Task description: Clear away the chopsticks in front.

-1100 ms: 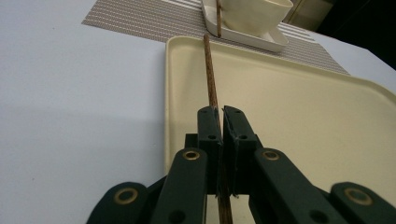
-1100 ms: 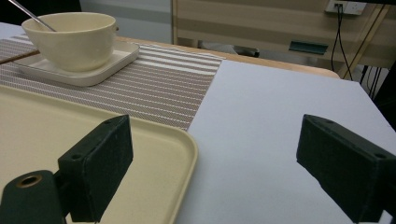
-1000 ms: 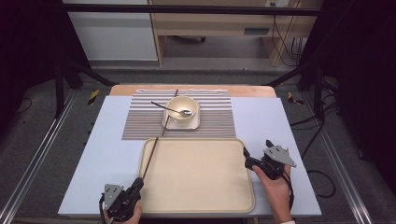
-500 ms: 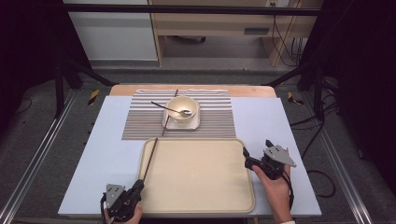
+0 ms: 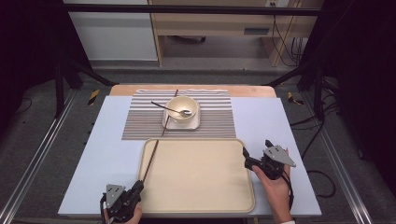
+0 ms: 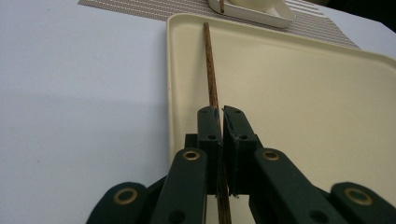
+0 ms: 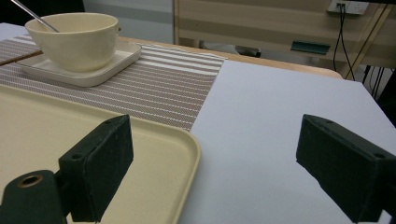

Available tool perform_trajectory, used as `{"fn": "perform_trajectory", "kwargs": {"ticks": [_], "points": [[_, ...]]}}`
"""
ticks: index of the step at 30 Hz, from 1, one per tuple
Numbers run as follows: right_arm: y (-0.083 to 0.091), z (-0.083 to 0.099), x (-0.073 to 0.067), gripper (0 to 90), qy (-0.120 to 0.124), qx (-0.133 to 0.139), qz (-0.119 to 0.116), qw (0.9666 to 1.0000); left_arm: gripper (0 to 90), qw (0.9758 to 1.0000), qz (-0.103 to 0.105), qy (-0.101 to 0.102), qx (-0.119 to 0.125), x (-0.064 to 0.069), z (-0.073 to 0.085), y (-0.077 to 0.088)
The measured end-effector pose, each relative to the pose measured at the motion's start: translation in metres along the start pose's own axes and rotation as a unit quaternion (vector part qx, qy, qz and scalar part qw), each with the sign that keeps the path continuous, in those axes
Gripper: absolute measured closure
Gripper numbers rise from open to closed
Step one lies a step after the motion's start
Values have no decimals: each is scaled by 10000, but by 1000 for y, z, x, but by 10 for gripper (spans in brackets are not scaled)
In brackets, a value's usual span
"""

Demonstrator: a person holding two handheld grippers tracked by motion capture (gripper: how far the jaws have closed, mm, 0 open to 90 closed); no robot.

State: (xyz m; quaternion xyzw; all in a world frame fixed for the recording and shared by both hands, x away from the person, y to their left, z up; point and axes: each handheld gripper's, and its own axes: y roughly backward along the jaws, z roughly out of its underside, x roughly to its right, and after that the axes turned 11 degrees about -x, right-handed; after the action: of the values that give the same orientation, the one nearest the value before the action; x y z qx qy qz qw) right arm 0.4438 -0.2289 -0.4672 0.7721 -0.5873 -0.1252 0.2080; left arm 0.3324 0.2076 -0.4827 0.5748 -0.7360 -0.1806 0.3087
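- Chopstick [image 5: 150,161] lay along the tray's [image 5: 201,196] left rim, long axis running from the near-left corner away toward the bowl [image 5: 182,108].
- Left gripper [image 5: 138,185] was clamped on its near end.
- Right gripper [image 5: 256,152] stood wide and held nothing, at the tray's right edge on the worktop [image 5: 107,154].

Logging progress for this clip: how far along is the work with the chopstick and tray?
Done: one chopstick lies along the left edge of the tray. In hand: the left gripper is clamped on its near end. Left: the second chopstick, spoon and bowl sit on the striped mat; the right gripper is open, empty.
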Motion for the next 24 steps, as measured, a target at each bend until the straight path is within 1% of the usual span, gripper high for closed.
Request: {"fn": "perform_trajectory", "kwargs": {"ticks": [9, 12, 24], "points": [[-1, 0, 0, 109, 25, -9, -9, 10000, 860, 10000, -45, 46, -47, 1, 3, -3], [-1, 0, -1, 109, 18, -15, -19, 10000, 859, 9999, -39, 16, -108, 1, 4, -5], [-1, 0, -2, 110, 24, -37, -37, 10000, 858, 9999, -60, -3, -147, 2, 9, -10]]}}
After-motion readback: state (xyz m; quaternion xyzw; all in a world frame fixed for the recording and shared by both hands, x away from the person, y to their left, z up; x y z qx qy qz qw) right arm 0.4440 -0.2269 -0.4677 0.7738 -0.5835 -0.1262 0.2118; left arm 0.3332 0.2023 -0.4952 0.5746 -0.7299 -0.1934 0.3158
